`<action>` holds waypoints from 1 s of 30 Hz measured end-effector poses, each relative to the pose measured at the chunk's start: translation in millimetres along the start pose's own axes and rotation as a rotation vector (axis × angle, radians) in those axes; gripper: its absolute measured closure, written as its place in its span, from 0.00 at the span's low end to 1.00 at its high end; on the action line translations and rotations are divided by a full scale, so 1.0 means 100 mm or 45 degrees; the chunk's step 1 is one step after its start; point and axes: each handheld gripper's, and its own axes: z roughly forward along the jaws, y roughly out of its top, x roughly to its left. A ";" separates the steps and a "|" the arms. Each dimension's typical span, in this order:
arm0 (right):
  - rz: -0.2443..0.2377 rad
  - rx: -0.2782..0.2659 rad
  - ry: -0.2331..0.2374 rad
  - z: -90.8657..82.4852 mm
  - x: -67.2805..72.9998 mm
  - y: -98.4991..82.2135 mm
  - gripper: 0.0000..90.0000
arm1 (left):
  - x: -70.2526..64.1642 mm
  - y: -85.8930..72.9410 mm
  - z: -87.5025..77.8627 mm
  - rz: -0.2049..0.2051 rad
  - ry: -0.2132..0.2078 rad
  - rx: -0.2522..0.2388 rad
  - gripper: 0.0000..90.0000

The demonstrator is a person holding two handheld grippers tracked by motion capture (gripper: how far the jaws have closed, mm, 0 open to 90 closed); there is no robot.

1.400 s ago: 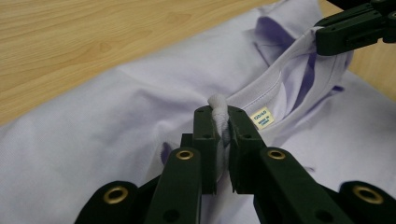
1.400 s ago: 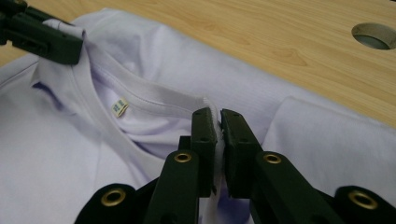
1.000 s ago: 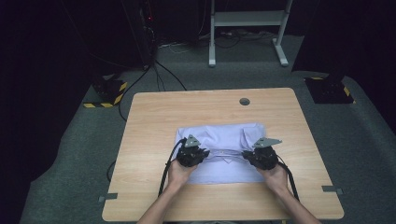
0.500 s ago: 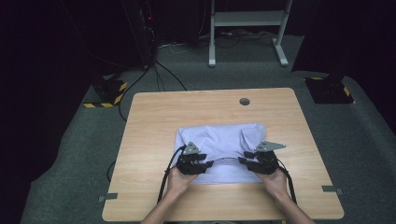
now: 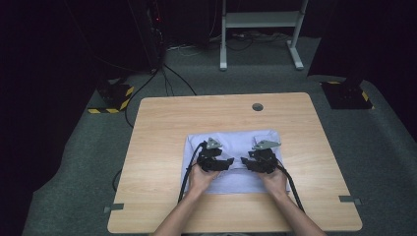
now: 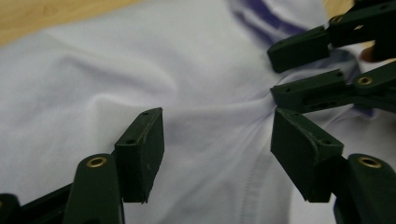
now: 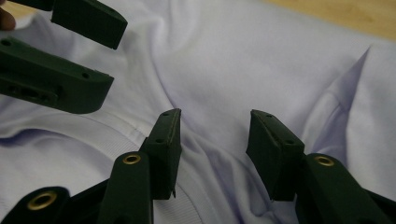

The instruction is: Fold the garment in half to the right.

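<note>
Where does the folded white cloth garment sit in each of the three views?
High view: the folded white cloth garment lies on the near middle of the light wooden table, under both hands.
Left gripper view: it spreads across the picture behind the black jaws.
Right gripper view: it covers most of the picture.
Shared landmark: the wooden table's surface past the cloth's edge.

Pale lilac-white garment [image 5: 231, 162] mid-frame in the high view is soft knit cloth, matt, creased, with a stitched hem line and a ribbed band lower left in the right gripper view. Table [image 5: 162, 123] has a light wood-grain top, smooth, low sheen. Left gripper [image 6: 217, 149] and right gripper [image 7: 212, 149] are matt black plastic with brass-coloured metal rivets. Floor [image 5: 74, 187] around is grey carpet, rough, matt.
</note>
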 end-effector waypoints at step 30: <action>0.041 -0.153 -0.158 -0.61 -0.09 -0.38 0.41 | 0.13 -0.37 -0.47 -0.042 0.070 -0.111 0.35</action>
